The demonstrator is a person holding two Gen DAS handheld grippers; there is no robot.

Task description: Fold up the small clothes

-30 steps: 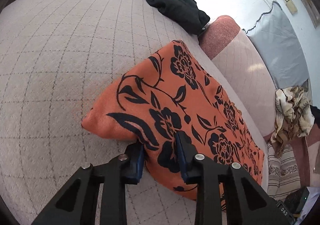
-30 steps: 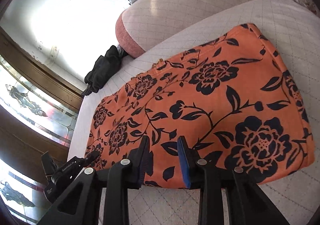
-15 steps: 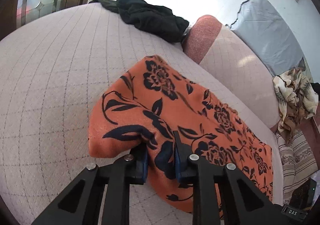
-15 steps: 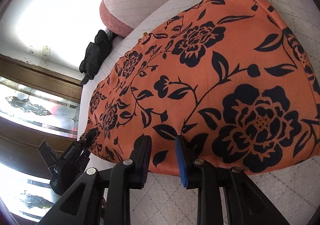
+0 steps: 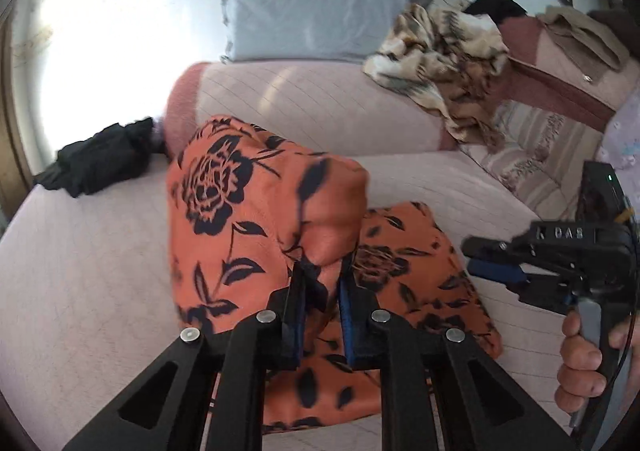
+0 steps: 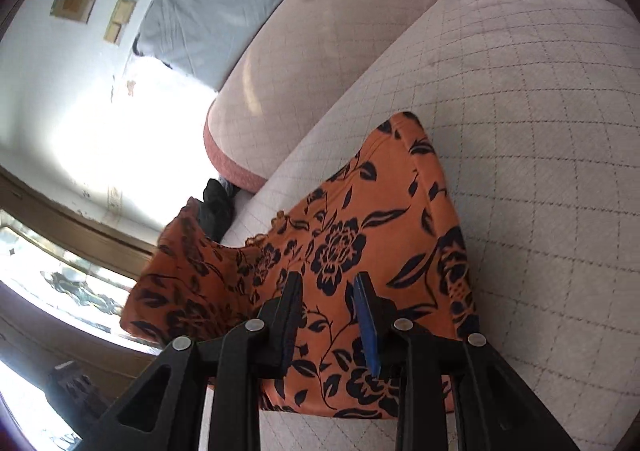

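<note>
Left gripper (image 5: 322, 283) clamped on a bunched edge of the orange floral garment (image 5: 256, 235), that end raised off the sofa seat (image 5: 80, 271) and draped toward the other half; looks like the carry-over of a fold, so the grip is at the edge to drag the whole layer; the rest of the garment (image 6: 360, 251) lies flat on the quilted seat, near the backrest (image 6: 320, 51). Right gripper (image 6: 326, 315) hovers over the flat half, fingers apart with cloth showing between them, nothing pinched; probably placed to steady or catch the lower layer; in the left view its jaws look nearly closed and empty, held clear to the side. Black clothing (image 5: 96, 167) bunched at the seat's far corner, patterned blanket (image 5: 444, 55) on the backrest; both apart from the fold.
</note>
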